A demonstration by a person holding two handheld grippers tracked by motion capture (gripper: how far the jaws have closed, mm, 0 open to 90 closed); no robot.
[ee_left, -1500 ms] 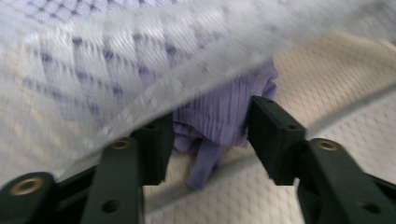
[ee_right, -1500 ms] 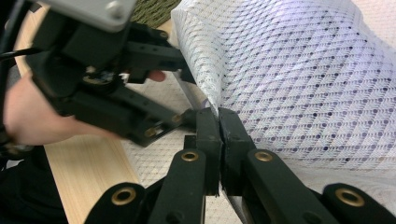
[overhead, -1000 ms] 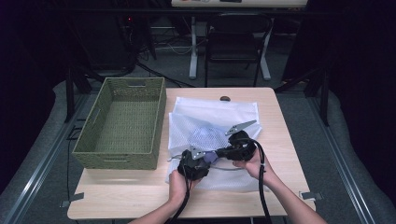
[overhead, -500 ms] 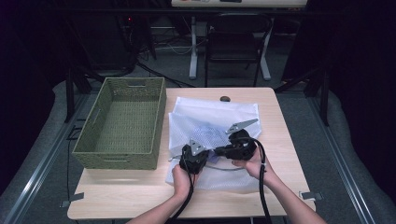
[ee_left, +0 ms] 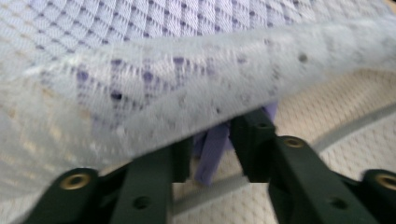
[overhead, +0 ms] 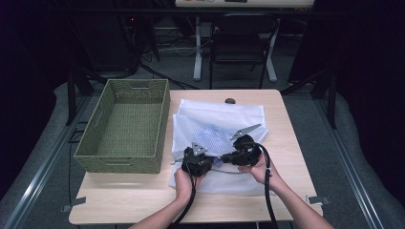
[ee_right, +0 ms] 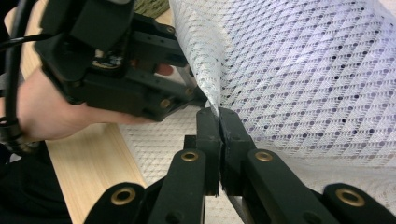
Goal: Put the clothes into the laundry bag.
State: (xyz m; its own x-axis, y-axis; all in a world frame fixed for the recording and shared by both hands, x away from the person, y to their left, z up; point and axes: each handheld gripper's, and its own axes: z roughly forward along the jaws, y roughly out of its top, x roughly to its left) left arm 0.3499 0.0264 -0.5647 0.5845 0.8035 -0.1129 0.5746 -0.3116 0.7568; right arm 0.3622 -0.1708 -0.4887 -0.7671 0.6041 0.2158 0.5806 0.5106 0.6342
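A white mesh laundry bag [overhead: 224, 125] lies spread on the right half of the wooden table [overhead: 119, 200], just beside a green woven basket [overhead: 126, 125] that stands on the table's left part. In the high view the bag's long axis runs from the person's edge toward the far edge of the table, its far end pointing at a small dark knob [overhead: 230, 100] near that edge, while its near end lies under the two hands. Pale purple cloth [ee_left: 212, 151] shows through the mesh near the middle of the bag. The right gripper [ee_right: 218, 114] has its jaws pressed together on a raised fold of the mesh – in its own view the netting rises from between the tips and drapes off to the right. The left gripper [ee_left: 212, 140] sits close beside it, the two nearly touching over the near part of the bag; its jaws have just been opening and now stand apart, with a strip of the purple cloth in the gap and a flap of mesh hanging over the tips. Whether the pads touch that strip I cannot tell. In the right gripper view the left hand [ee_right: 56, 109] and its black gripper lie at upper left – tips at the same fold.
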